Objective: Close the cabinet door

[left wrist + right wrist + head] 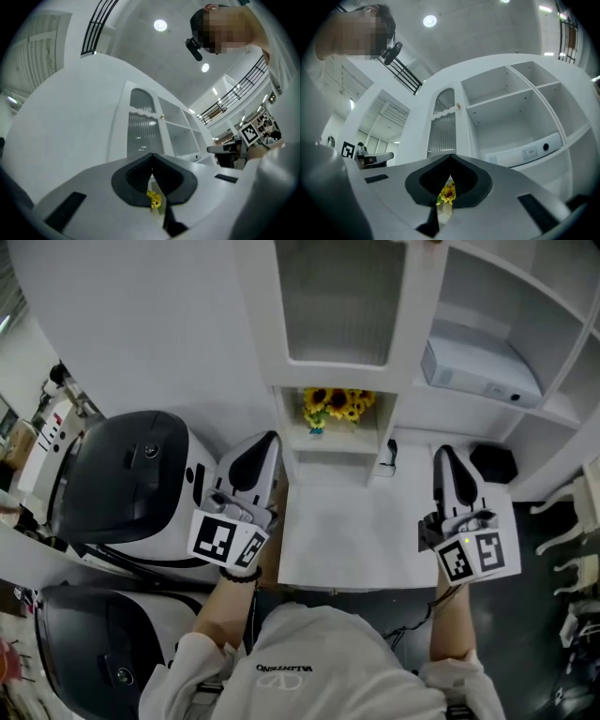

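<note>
The white cabinet's door (342, 301) has a ribbed glass panel and lies flush in its frame at the top of the head view. It also appears in the left gripper view, door (140, 129) with small knob (161, 116), and in the right gripper view, door (443, 126). My left gripper (253, 460) hangs shut and empty over the desk's left edge, well below the door. My right gripper (450, 470) is also shut with nothing held, over the desk's right side. In each gripper view the black pads meet at their tips, left gripper (152, 157) and right gripper (450, 159).
A vase of sunflowers (336, 407) stands in the niche under the door. Open shelves to the right hold a white box device (478, 371). A black object (494, 463) sits at the back right of the white desk (347, 540). Rounded black-and-white machines (131, 474) crowd the left.
</note>
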